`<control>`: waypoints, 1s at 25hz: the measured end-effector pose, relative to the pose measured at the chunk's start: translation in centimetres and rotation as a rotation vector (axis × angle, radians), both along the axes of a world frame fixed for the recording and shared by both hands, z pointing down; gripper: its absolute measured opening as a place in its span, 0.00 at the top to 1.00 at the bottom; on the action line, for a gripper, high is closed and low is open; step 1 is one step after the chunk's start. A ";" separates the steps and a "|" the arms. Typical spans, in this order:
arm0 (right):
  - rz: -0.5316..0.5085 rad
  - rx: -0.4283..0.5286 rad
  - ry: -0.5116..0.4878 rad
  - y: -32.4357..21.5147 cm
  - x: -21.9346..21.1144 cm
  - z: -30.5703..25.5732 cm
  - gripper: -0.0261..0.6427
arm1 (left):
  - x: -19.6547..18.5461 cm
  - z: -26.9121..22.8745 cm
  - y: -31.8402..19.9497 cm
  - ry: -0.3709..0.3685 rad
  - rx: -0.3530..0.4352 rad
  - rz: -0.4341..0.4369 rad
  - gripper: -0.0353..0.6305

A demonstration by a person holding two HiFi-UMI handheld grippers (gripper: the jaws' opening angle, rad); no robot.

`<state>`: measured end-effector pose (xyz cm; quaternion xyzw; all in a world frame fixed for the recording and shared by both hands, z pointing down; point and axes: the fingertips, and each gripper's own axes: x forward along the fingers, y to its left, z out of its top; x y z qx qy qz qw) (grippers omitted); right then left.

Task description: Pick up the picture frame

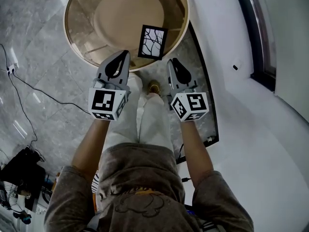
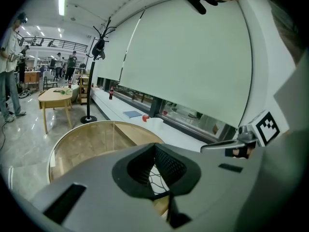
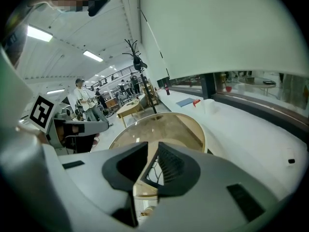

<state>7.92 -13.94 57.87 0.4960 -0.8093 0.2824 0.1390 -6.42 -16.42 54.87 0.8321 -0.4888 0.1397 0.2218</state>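
The picture frame [image 1: 153,42], black-edged with a white sheet of dark branch lines, lies flat on the near right part of a round glass table with a wooden rim [image 1: 77,42]. My left gripper [image 1: 124,53] hovers just short of the frame's near left corner, its tips together and nothing in them. My right gripper [image 1: 171,62] hangs near the frame's near right corner. In the right gripper view its jaws [image 3: 152,143] stand a narrow slit apart, and the frame [image 3: 153,170] shows through the slit untouched. The left gripper view shows the frame [image 2: 159,182] through that gripper's hollow.
A white window ledge [image 1: 231,33] curves along the table's right side, with a white cup [image 2: 155,123] on it. Cables [image 1: 29,88] and dark gear [image 1: 19,170] lie on the floor at left. My shoe [image 1: 154,87] is under the table's edge. A coat stand [image 2: 91,81] rises beyond.
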 end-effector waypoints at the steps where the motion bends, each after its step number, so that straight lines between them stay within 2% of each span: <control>1: 0.000 -0.009 -0.004 -0.1 -0.1 0.3 0.83 | 0.0 0.1 -0.1 0.001 -0.001 0.001 0.92; 4: 0.012 -0.031 -0.013 -0.3 -0.1 0.9 0.77 | 0.1 0.3 -0.5 0.003 -0.007 0.007 0.92; 6: 0.023 -0.056 -0.030 -0.3 -0.1 1.4 0.67 | 0.1 0.5 -0.5 0.004 -0.011 0.012 0.92; 9: 0.033 -0.100 -0.056 -0.3 -0.1 2.5 0.58 | 0.1 0.9 -0.5 0.003 -0.018 0.015 0.92; 25: 0.164 -0.355 -0.108 1.2 0.3 12.1 0.57 | -0.4 3.3 0.1 -0.005 -0.066 0.018 0.92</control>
